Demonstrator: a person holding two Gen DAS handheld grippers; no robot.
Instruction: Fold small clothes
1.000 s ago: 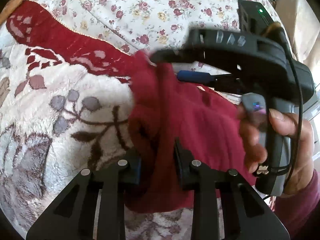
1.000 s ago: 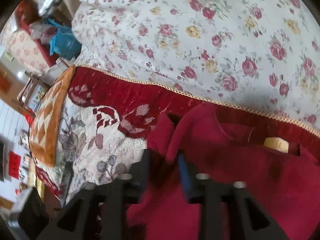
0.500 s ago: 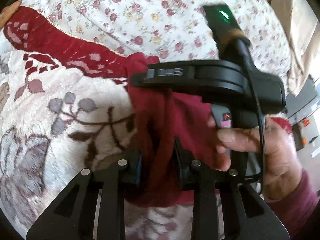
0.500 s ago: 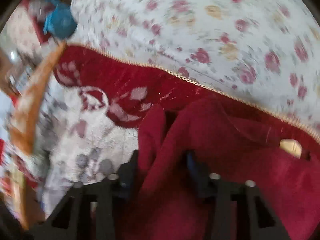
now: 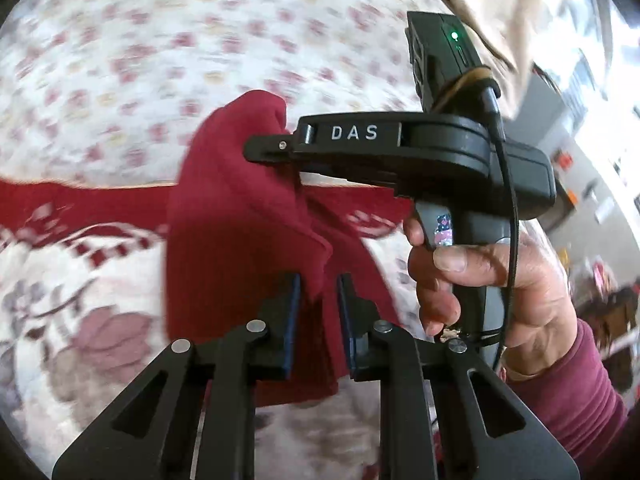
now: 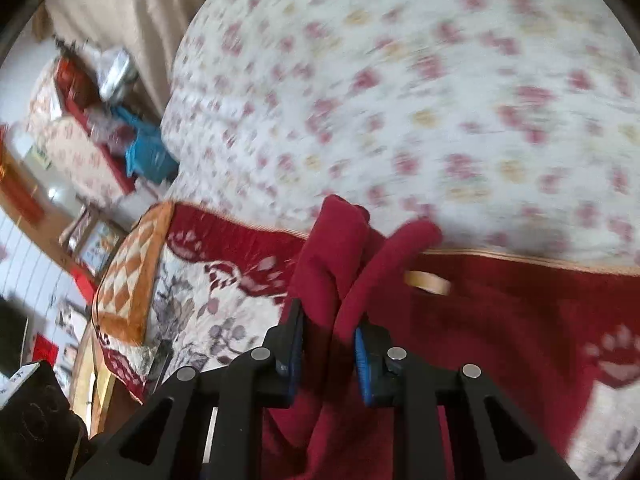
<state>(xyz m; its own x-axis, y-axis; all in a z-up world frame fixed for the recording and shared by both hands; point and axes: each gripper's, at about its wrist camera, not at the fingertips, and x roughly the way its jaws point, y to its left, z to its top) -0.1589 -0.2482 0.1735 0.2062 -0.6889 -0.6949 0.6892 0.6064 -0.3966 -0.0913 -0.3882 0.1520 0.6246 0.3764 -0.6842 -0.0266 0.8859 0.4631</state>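
Right now your left hand-held gripper (image 5: 318,320) is closing its blue pads on a hanging fold of the soft dark-red knit garment (image 5: 240,232). Your right hand-held gripper (image 6: 328,344) is also closing, pinching a bunched, rolled edge of the same cloth. The garment hangs lifted over the plush bed blanket (image 5: 80,280), near its red border where the flowered quilt (image 5: 160,40) begins.

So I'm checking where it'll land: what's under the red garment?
Under the lifted red garment lies the patterned blanket, its red border beside the floral quilt. Both grippers' fingers are closing on the cloth. What lies directly beneath its folds is covered.
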